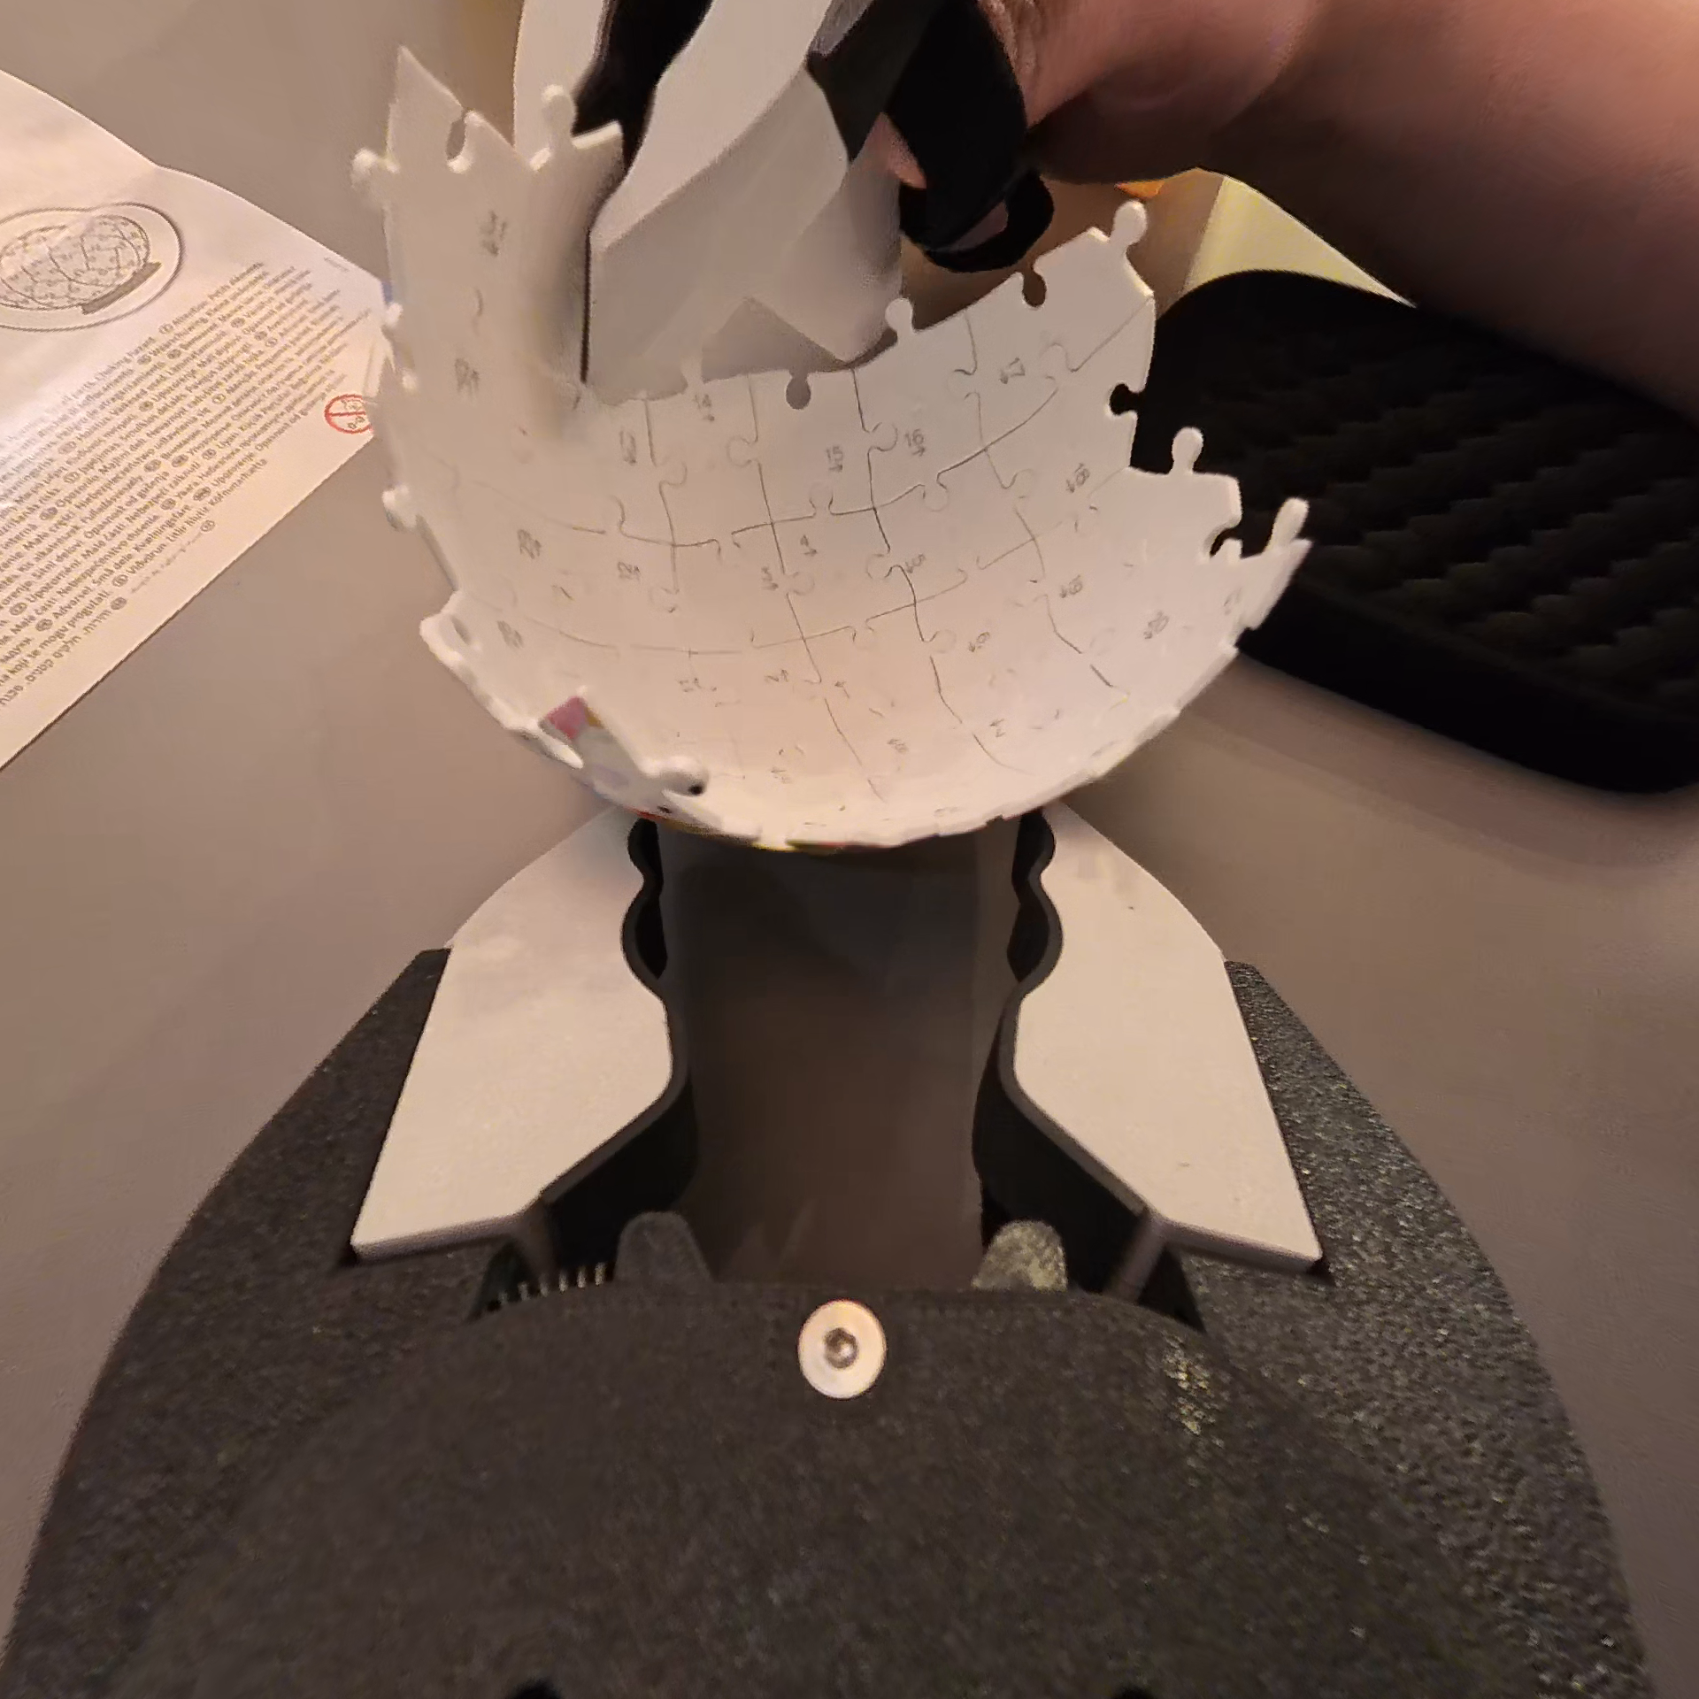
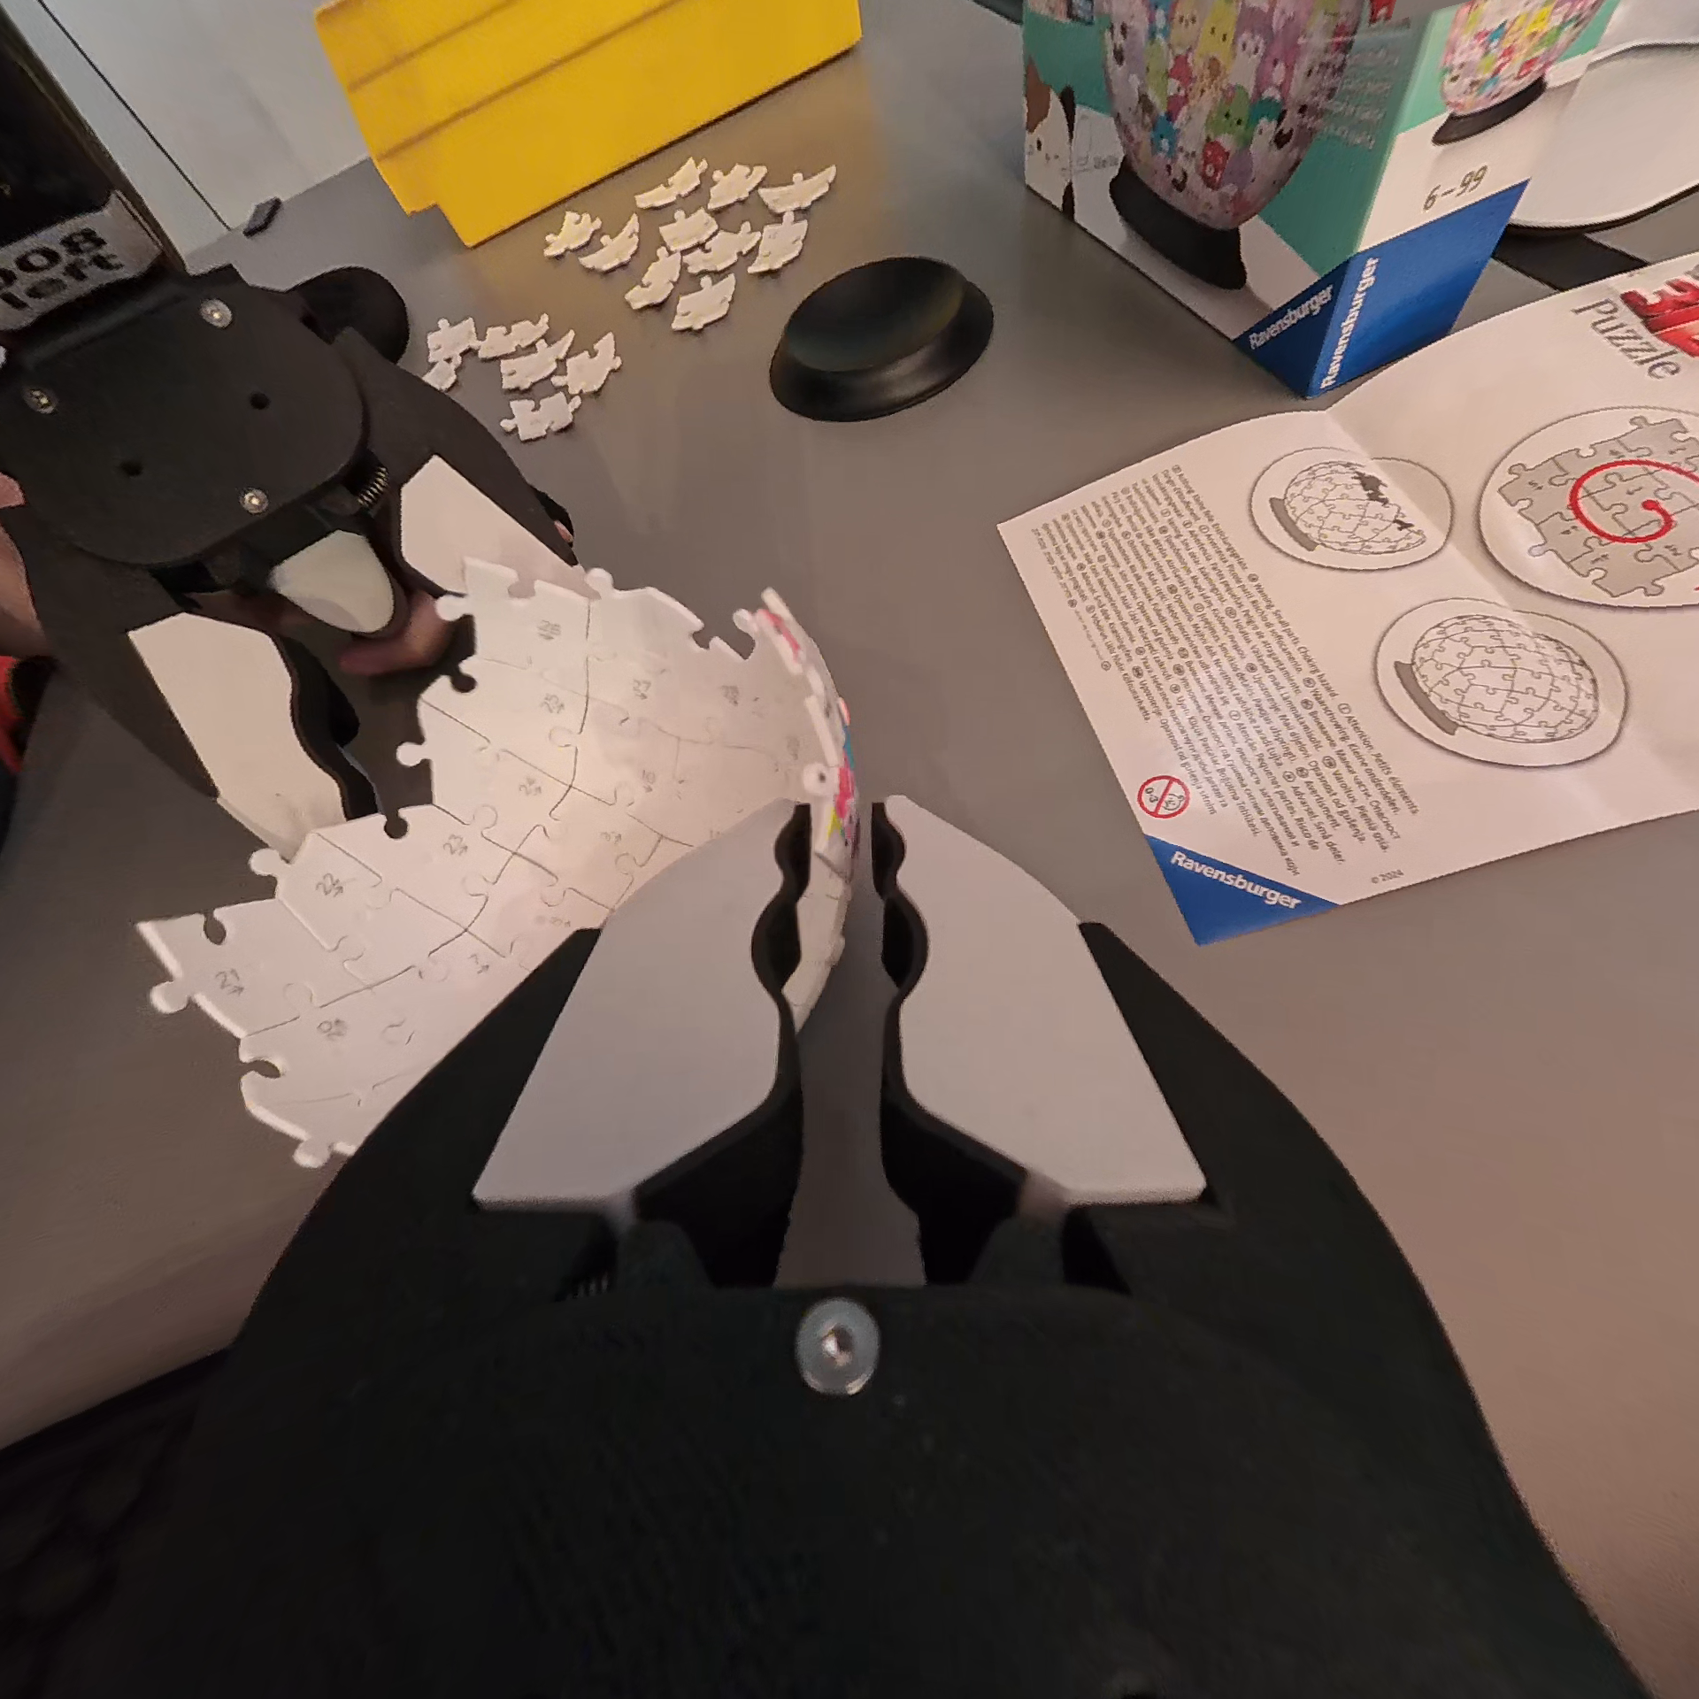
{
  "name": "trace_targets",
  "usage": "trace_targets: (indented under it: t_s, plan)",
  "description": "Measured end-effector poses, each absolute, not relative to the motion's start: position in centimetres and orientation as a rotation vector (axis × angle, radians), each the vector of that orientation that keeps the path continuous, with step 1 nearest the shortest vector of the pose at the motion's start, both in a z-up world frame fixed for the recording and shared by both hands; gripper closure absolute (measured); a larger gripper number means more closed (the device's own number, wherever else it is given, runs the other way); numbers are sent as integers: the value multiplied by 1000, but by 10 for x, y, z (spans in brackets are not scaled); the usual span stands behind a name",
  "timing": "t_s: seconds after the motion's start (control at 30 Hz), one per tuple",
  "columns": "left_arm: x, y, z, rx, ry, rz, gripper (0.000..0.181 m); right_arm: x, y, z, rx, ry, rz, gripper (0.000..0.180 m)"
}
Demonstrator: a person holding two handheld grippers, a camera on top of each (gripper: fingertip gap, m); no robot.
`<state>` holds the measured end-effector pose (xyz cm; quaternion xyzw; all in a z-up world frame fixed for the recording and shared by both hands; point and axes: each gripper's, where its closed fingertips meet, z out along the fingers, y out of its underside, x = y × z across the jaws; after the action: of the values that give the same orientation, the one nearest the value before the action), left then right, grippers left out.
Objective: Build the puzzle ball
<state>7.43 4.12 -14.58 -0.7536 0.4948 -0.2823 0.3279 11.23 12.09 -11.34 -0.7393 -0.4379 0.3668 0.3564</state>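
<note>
Half-built puzzle ball shell, a white bowl of interlocked numbered pieces with a jagged rim, above the grey table, open side turned toward both cameras. Coloured print only along the outer edge.

Right tongs clenched on the shell's rim: one finger inside the bowl, the other against the printed outside, wall pinched between. In the left wrist view, seen entering the bowl from above, with a person's hand behind them.

Left tongs released, jaws spread wide, tips just under the shell's lower curve. Touching or not, cannot tell.

Farther back on the table:
- loose pieces, white side up, in two small clusters near each other
- black round stand just beside those clusters
- yellow bin behind the pieces
- puzzle box with a picture of a colourful ball, behind the stand
- instruction leaflet, unfolded flat, with ball diagrams, beside the box
- black ribbed foam mat past the shell in the left wrist view
</note>
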Motion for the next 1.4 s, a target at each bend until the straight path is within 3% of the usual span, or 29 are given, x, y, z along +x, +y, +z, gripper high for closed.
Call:
trace_targets:
  t_s: [0.1, 1.4]
  plan:
    - [74, 41, -146, -1973, 1296, -739, 107, 114, 124, -112, -1899, -1119, 913, 175]
    - [75, 41, -148, -1976, 1307, -717, 108, 107, 125, -112, -1902, -1126, 922, 175]
